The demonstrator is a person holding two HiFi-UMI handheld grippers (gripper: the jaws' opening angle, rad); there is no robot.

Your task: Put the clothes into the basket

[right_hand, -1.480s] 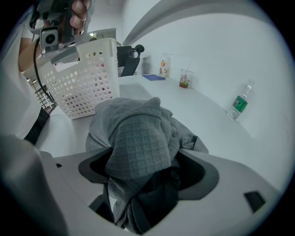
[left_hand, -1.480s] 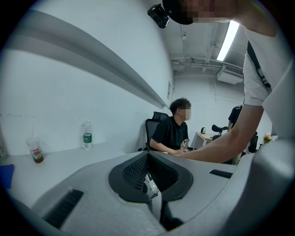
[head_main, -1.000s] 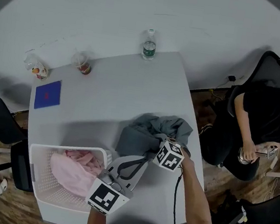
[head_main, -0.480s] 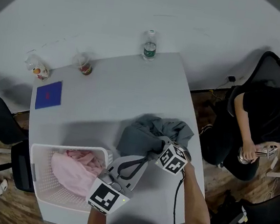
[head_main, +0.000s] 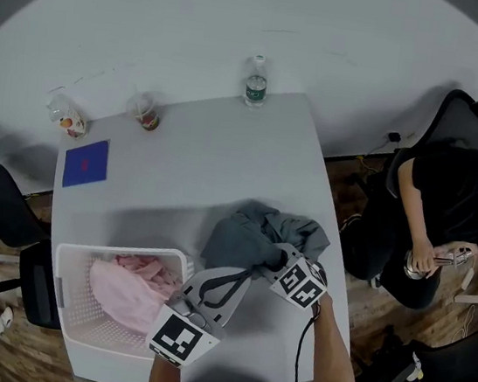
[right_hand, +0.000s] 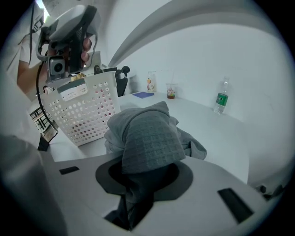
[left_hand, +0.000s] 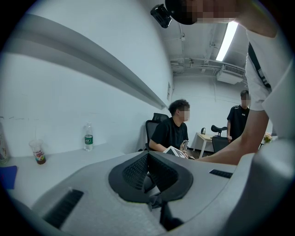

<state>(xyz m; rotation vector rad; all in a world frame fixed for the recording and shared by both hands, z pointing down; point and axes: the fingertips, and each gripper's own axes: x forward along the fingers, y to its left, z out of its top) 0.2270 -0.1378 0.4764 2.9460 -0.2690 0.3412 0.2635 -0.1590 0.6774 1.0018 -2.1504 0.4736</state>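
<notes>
A crumpled grey garment (head_main: 250, 234) lies on the white table (head_main: 189, 170), right of a white perforated basket (head_main: 74, 295) that holds pink clothes (head_main: 124, 289). My right gripper (head_main: 280, 258) is at the garment's near right edge, and its jaws are closing with a fold of the cloth between them. In the right gripper view the grey garment (right_hand: 147, 133) drapes over the right gripper (right_hand: 145, 173) and bunches down through the jaws, with the basket (right_hand: 83, 110) beyond on the left. My left gripper (head_main: 240, 276) hovers between basket and garment. In its own view the left gripper (left_hand: 148, 156) is shut with nothing in it.
At the table's far edge stand a water bottle (head_main: 255, 80), a drink cup (head_main: 147, 114) and a small packet (head_main: 66, 117). A blue card (head_main: 85, 163) lies at the left. A person in black (head_main: 449, 206) sits on an office chair right of the table.
My right gripper has slid a little toward the near right edge and its jaws have closed in on the grey cloth, tugging the garment slightly. The left gripper has stayed put.
</notes>
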